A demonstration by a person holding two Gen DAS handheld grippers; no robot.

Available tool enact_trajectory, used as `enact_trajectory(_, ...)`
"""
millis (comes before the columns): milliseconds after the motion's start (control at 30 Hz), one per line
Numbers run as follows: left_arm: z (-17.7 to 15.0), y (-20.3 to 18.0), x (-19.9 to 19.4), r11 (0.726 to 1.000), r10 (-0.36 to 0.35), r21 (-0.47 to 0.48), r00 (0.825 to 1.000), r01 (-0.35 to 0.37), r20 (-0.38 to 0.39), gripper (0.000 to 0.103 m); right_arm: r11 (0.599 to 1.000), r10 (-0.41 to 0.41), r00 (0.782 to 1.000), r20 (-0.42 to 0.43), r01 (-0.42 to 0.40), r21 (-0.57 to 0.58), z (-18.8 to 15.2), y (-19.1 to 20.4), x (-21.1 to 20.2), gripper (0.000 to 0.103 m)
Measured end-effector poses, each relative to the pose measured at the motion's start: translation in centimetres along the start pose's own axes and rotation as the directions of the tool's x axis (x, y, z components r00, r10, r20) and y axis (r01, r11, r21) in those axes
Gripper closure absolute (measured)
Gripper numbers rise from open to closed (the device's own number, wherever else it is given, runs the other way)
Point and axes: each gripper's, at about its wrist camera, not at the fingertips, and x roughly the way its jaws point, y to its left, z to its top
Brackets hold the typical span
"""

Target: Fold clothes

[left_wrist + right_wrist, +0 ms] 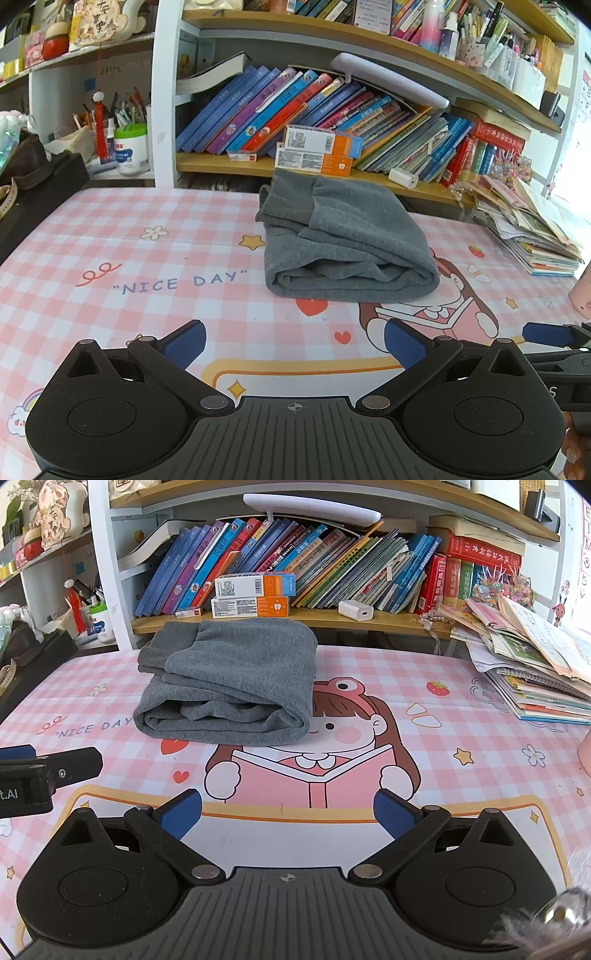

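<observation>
Folded grey fleece garment (347, 251) (229, 686) lies in a thick rectangular bundle on the bench, which is covered by a pink-and-white checked cloth (110, 236) (461, 686) printed with a cartoon girl reading a book and the words "NICE DAY". Relative to that garment: its ribbed cuff end points toward the wooden bookshelf (229, 164) (369, 622) behind it, where two stacked orange-and-white cardboard boxes (317, 149) (255, 594) sit just past its far edge, and its rolled fold faces both grippers. A slumped pile of magazines and workbooks (535, 229) (528, 664) rests on the bench well off to the garment's right.

Left gripper (293, 345) hovers above the cloth on the near side of the garment, apart from it, jaws spread wide with nothing between the blue pads. Right gripper (288, 812) hangs likewise on the garment's near side, a little to the right, jaws released and empty. In the right wrist view the left tool's tip shows at the left edge, near the garment's front corner but not touching it
</observation>
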Motion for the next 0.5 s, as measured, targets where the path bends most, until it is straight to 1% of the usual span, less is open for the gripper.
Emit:
enact_trajectory(267,-0.01,-0.17,0.14,1.000,-0.003,0.018,1.000,0.003,-0.007,0.000,1.000,0.005,1.000,0.004,-0.005,0.000,-0.04,0.08,0.37,0.003)
enact_trajectory(500,0.17,0.24,0.26,0.999,-0.006,0.031,1.000,0.006,-0.015,0.000,1.000,-0.009,1.000,-0.001,0.009,0.016,-0.10,0.41,0.43,0.003)
